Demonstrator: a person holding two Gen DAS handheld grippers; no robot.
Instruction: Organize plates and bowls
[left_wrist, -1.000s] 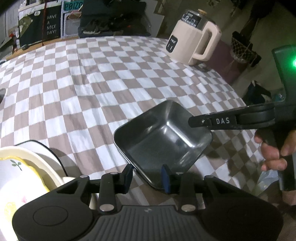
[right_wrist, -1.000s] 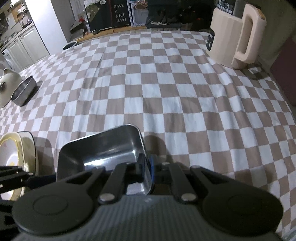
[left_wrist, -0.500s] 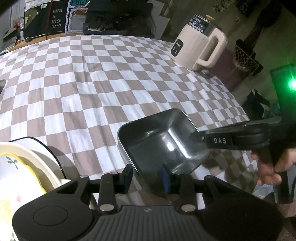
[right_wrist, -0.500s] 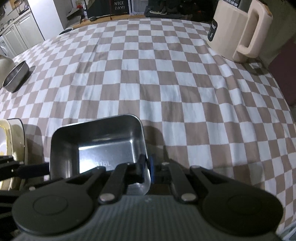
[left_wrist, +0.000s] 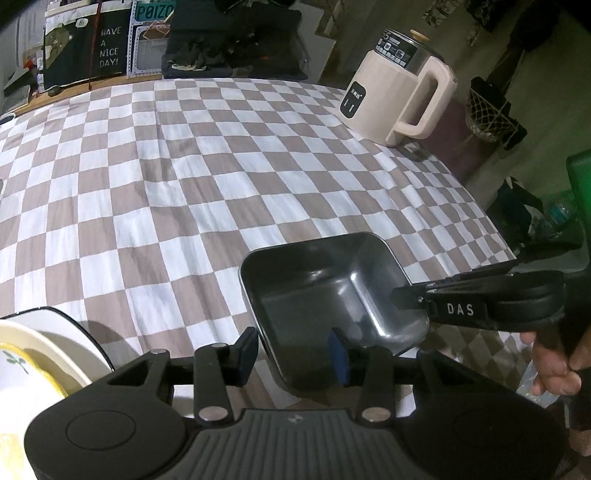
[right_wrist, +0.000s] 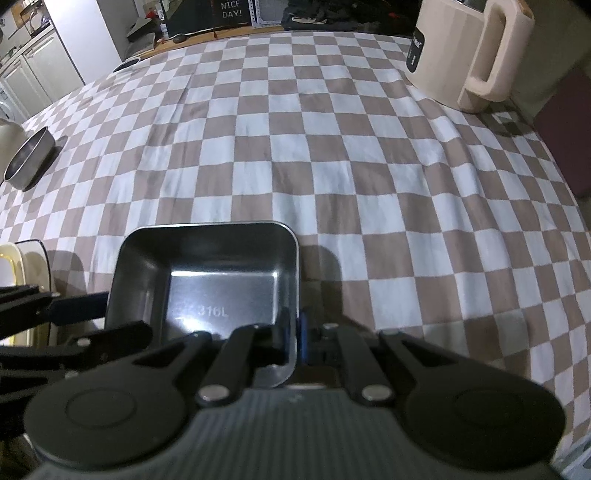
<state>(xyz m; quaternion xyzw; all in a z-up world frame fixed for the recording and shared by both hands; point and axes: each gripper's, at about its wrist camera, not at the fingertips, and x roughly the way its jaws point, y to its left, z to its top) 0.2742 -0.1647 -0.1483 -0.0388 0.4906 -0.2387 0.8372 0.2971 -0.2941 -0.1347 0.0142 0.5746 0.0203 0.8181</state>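
Observation:
A square steel bowl hangs just above the checked cloth, stamped 316L on its floor. My right gripper is shut on its right rim, one finger inside and one outside; its arm reaches in from the right in the left wrist view. My left gripper straddles the bowl's near corner. Its jaws are opening, and the pads stand apart from the wall, one inside and one outside. A stack of cream plates sits at the lower left.
A cream electric kettle stands at the far right of the table. A round steel bowl rests at the far left edge. The plate stack lies just left of the square bowl. A hand grips the right handle.
My left jaws have widened around the bowl's corner. The bowl has levelled out, and the right wrist view now looks straight into it. Both hands have hardly shifted.

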